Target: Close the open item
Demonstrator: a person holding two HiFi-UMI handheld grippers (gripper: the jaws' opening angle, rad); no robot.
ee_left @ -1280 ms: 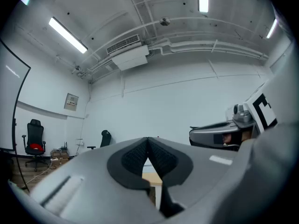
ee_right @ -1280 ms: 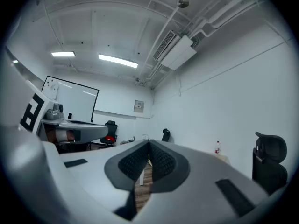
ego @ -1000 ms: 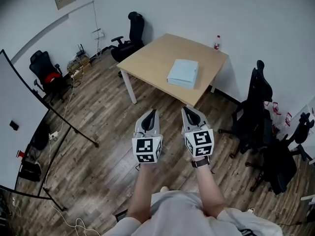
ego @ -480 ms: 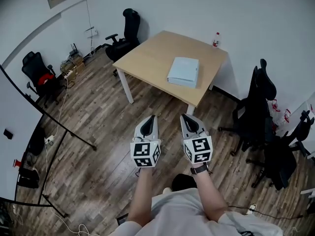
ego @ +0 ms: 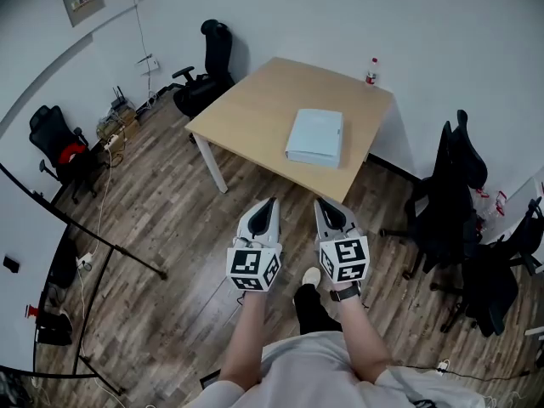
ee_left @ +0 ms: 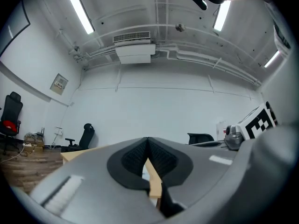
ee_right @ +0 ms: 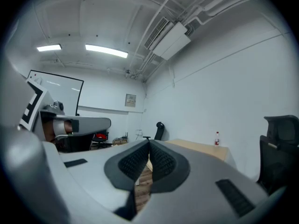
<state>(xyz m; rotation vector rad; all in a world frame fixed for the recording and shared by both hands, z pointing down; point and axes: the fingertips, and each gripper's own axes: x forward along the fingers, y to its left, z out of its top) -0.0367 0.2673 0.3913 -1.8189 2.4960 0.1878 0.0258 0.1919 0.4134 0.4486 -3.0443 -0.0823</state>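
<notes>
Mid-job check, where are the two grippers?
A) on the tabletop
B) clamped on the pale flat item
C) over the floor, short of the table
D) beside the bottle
C: the head view shows the left gripper and right gripper above the wood floor, short of the table, jaws together, nothing held.

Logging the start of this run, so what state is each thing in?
Left gripper: fingers shut, nothing between them.
Right gripper: fingers shut, nothing between them.
Pale blue flat item: lying flat on the table; open or closed unclear.
Bottle: upright at the table's far corner.
</notes>
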